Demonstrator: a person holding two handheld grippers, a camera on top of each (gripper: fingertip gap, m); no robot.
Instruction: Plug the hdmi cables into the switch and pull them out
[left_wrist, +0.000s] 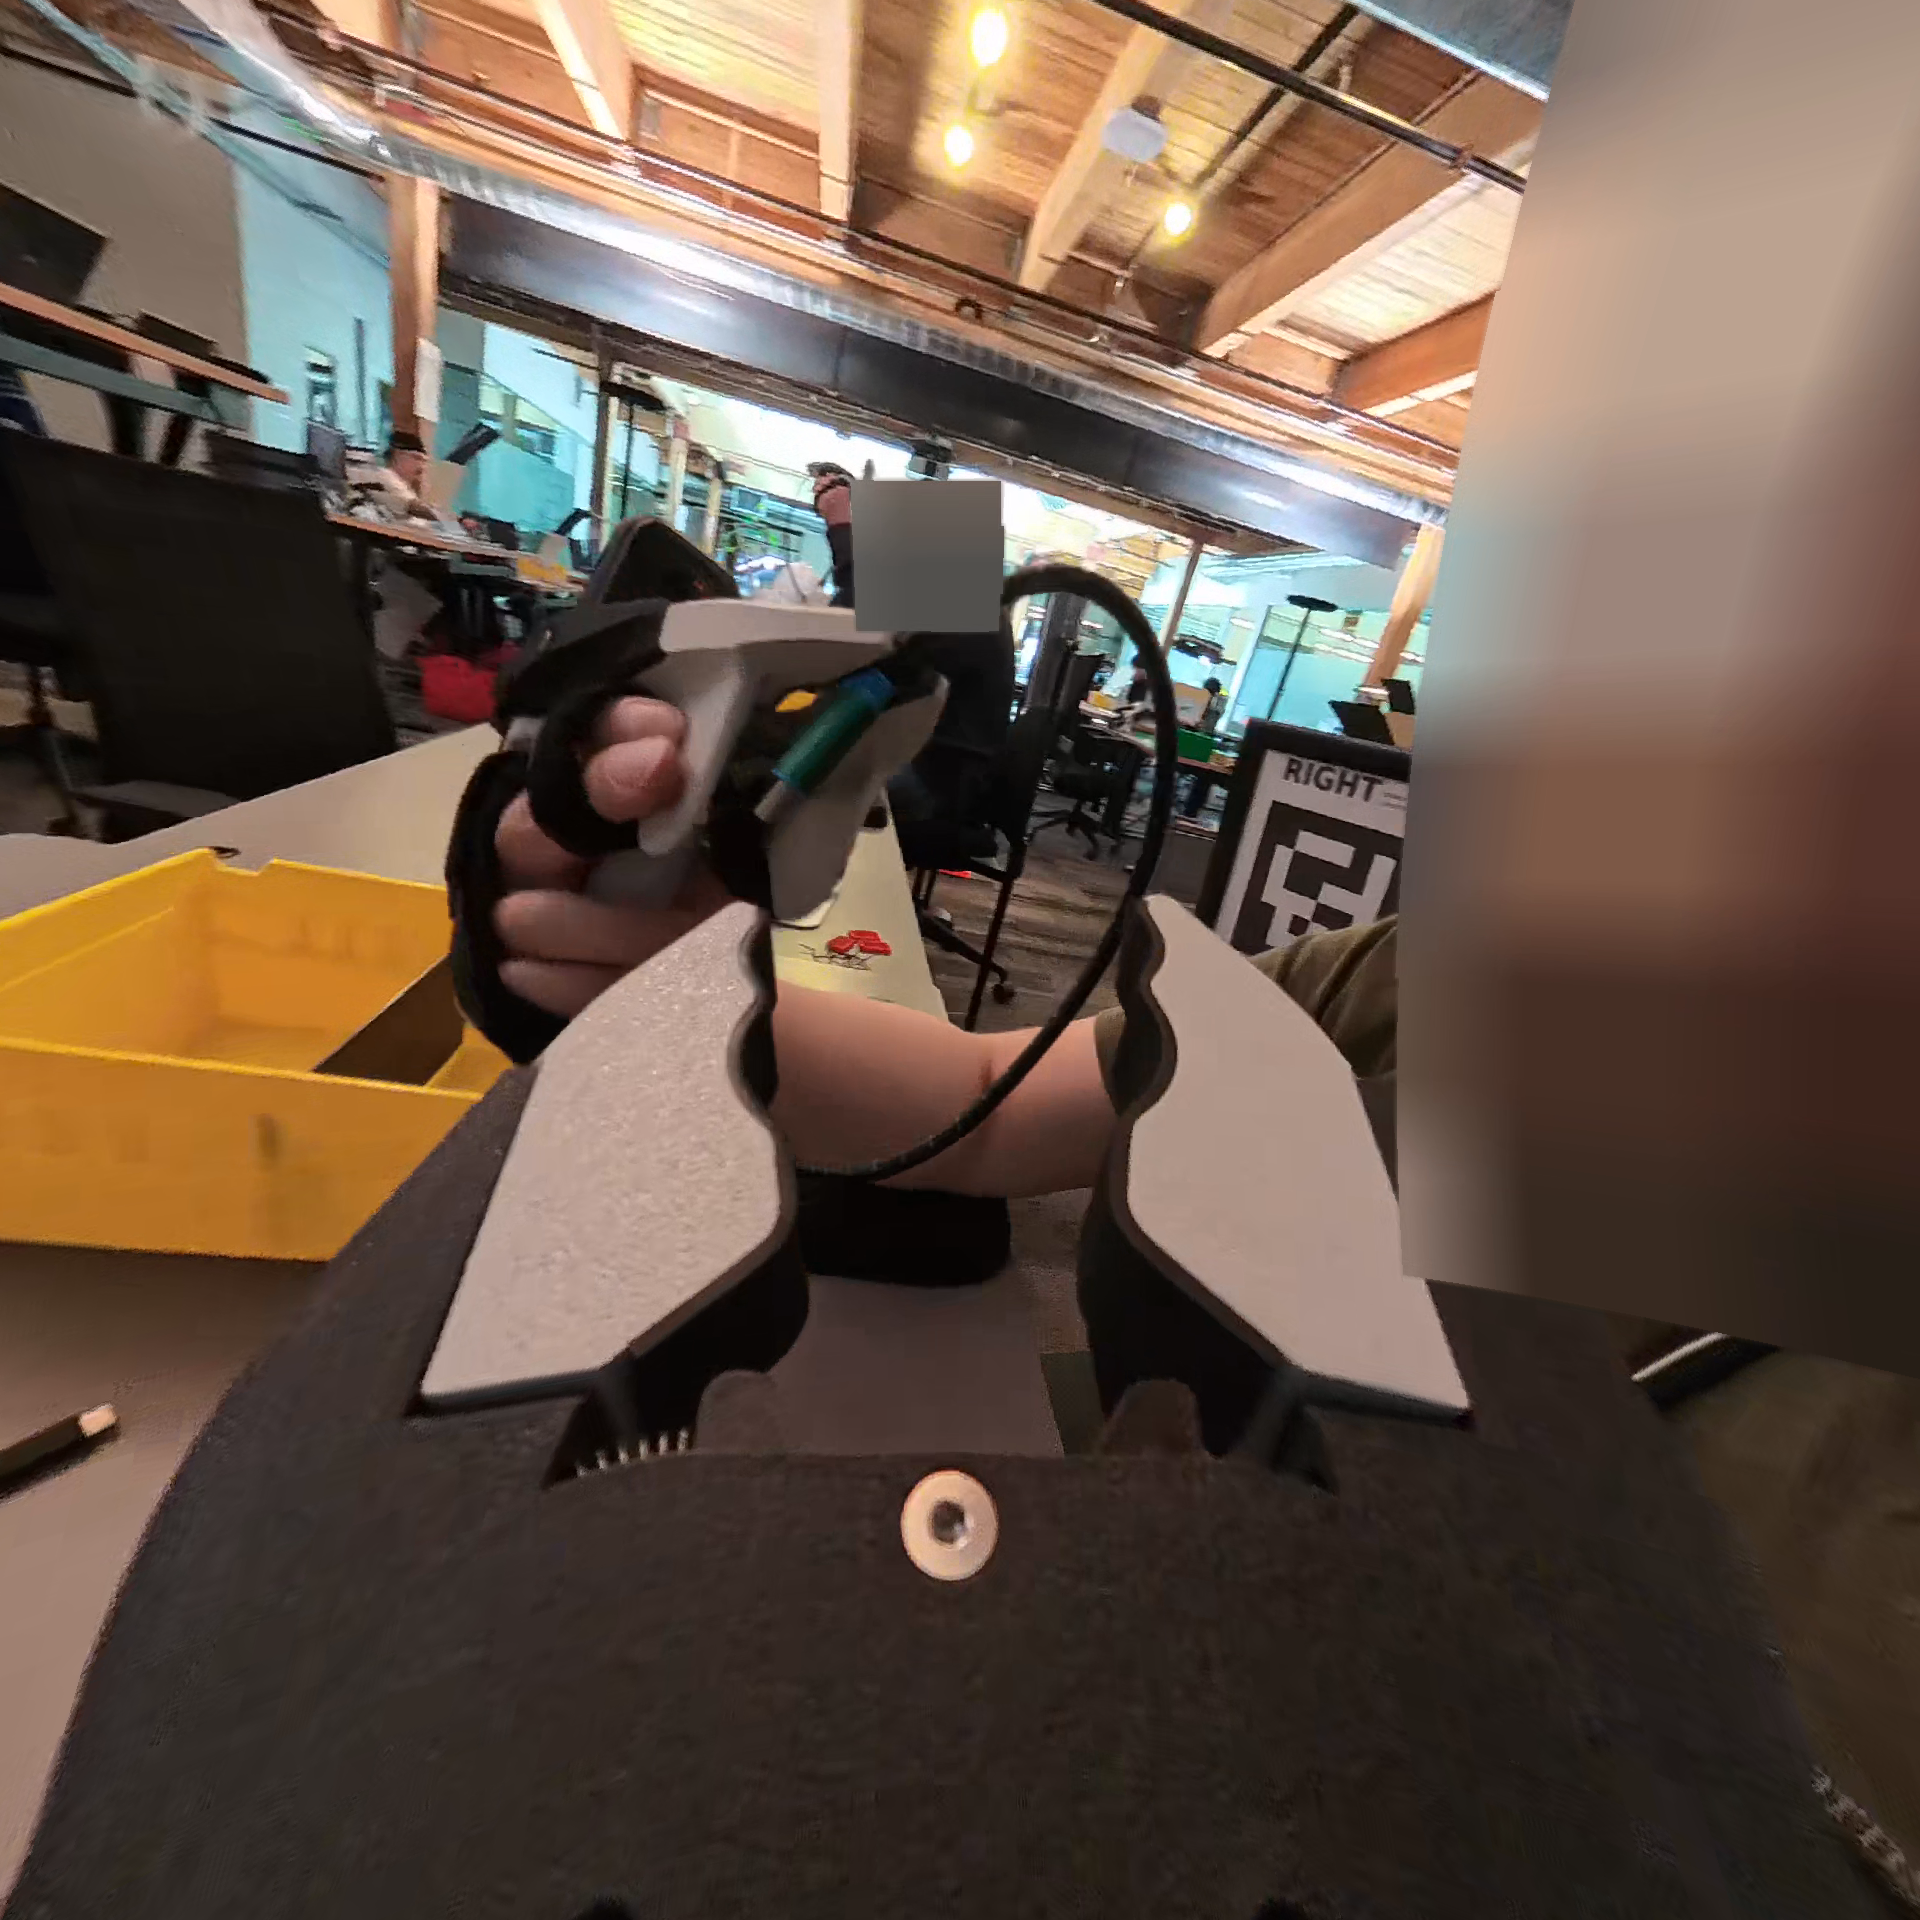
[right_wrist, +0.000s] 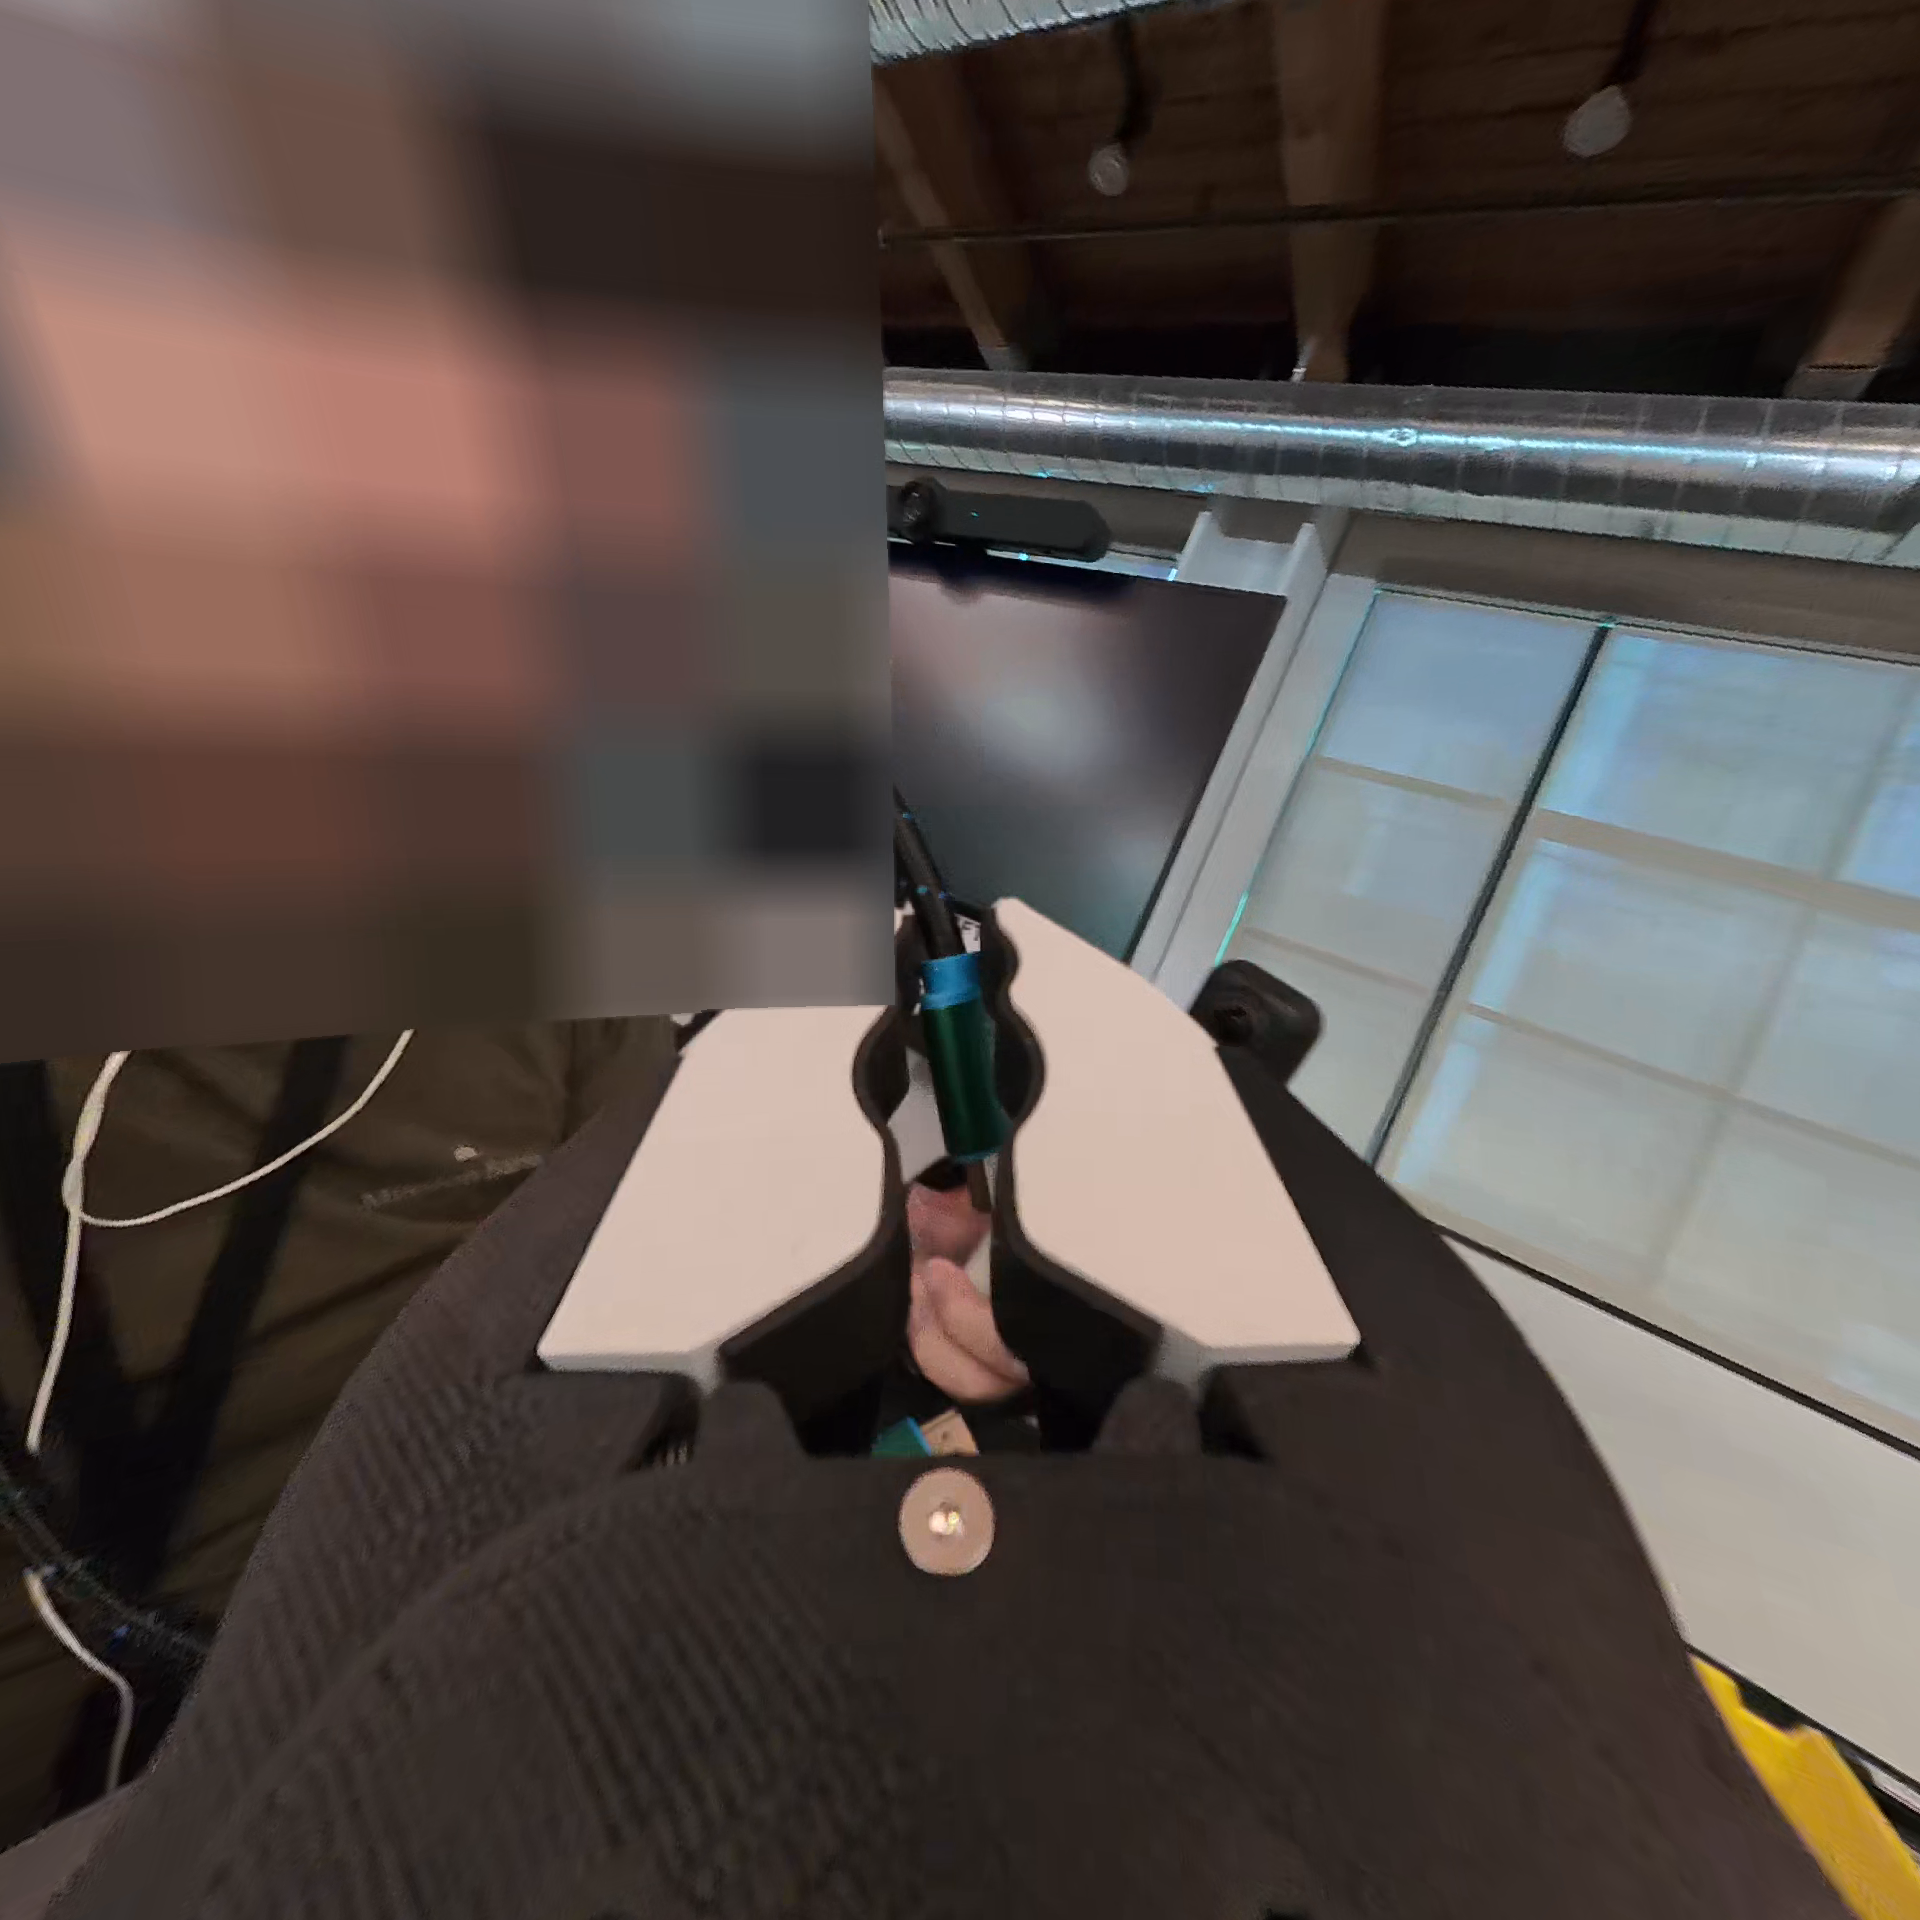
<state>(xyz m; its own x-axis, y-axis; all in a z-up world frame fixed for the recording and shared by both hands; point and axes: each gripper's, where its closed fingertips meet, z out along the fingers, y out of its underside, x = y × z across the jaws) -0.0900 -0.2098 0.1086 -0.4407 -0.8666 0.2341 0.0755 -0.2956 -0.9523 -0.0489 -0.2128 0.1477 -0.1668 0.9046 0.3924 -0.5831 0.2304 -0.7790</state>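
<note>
In the right wrist view my right gripper (right_wrist: 951, 1003) is shut on a green hdmi plug (right_wrist: 964, 1091) with a blue tape band, held up in the air. Its black cable (right_wrist: 920, 883) runs up and away. In the left wrist view my left gripper (left_wrist: 945, 935) is open and empty, low over the table. It faces the right gripper (left_wrist: 727, 748), which a gloved hand holds up with the green plug (left_wrist: 831, 743) in it. The black cable (left_wrist: 1148, 790) loops down behind my left fingers. A dark low object (left_wrist: 904, 1236) lies on the table between them; I cannot tell whether it is the switch.
A yellow bin (left_wrist: 156, 1091) stands on the table at the left and also shows in the right wrist view (right_wrist: 1808, 1797). A pencil (left_wrist: 52, 1439) lies near the left edge. A marker board (left_wrist: 1320, 842) stands at the right. Small red pieces (left_wrist: 860, 943) lie farther back. The person's torso is close. My hands' fingertips stand some 6 cm from each other. The pencil (left_wrist: 52, 1439) is about 35 cm from both grippers' fingertips.
</note>
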